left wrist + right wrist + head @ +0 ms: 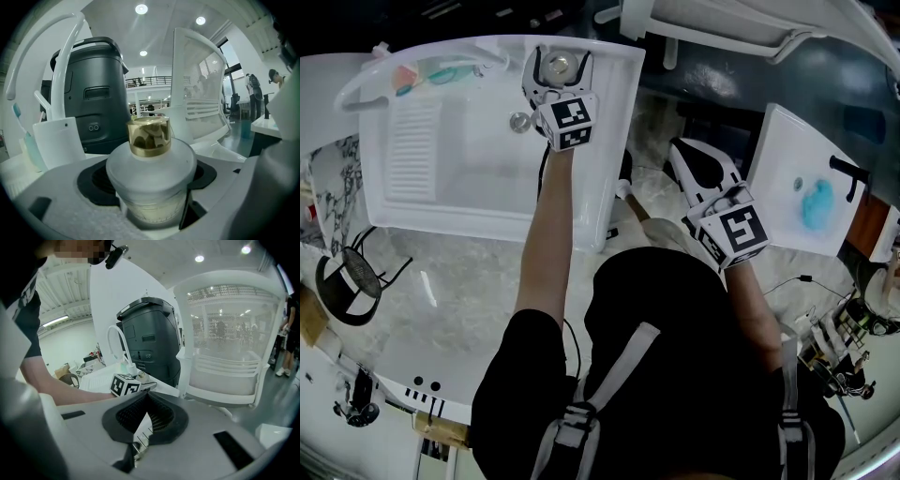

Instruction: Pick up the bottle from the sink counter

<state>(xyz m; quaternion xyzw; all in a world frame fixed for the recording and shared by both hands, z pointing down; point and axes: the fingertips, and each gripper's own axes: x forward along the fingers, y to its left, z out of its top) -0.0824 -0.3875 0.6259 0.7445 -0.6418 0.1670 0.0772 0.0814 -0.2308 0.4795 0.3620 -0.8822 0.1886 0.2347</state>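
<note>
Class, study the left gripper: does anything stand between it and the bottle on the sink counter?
Nothing visible does. The bottle sits between the left gripper's jaws, with the pads against its sides. The white cup stands clear, off to one side.

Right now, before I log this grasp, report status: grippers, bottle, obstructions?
Left gripper shut on bottle, upright, gold cap up. Right gripper shut, empty, off beside the sink. Nothing crowding the bottle; white holder stands clear.
</note>
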